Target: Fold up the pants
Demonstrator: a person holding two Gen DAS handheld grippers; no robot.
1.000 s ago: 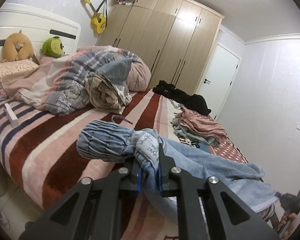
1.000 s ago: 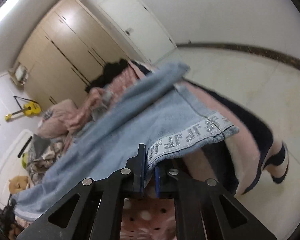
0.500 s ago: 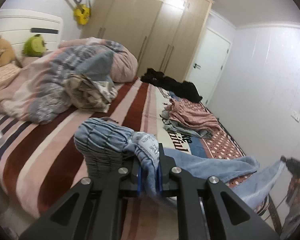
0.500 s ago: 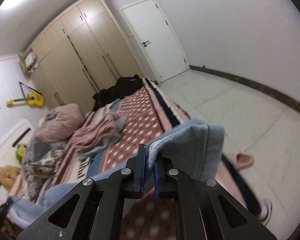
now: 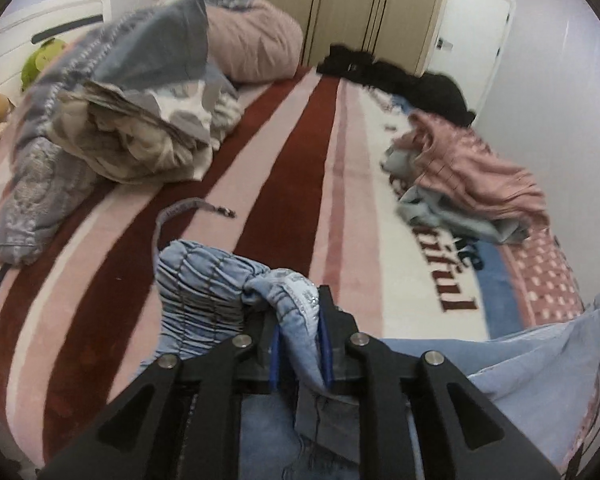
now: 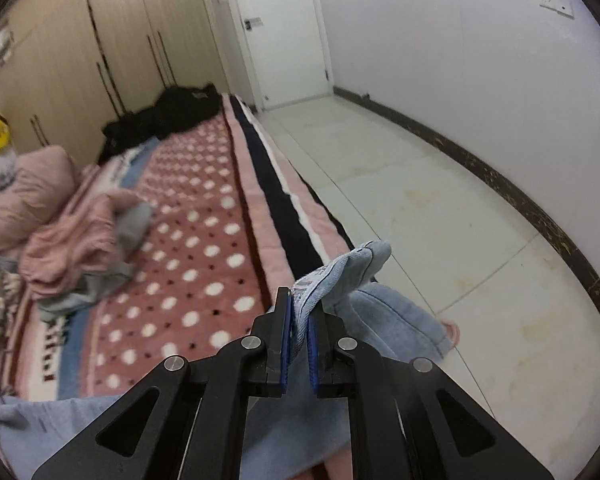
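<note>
The light blue denim pants (image 5: 204,284) hang between my two grippers above the striped bed blanket (image 5: 284,168). My left gripper (image 5: 300,344) is shut on the gathered elastic waistband end, with its drawstring (image 5: 188,210) trailing on the blanket. My right gripper (image 6: 299,344) is shut on the hem of a pant leg (image 6: 340,272), held over the bed's right edge. The leg fabric (image 5: 540,368) stretches off to the right in the left wrist view.
A heap of quilt and clothes (image 5: 112,120) lies at the left. A pink garment pile (image 5: 468,168) and black clothes (image 5: 400,76) lie at the right and far end of the bed. Wardrobes (image 6: 80,48), a door (image 6: 284,28) and tiled floor (image 6: 440,208) surround it.
Both grippers have swung the pants: the left now looks down over the bed, the right has turned toward the bed's right edge and the floor. Both keep hold of the denim.
</note>
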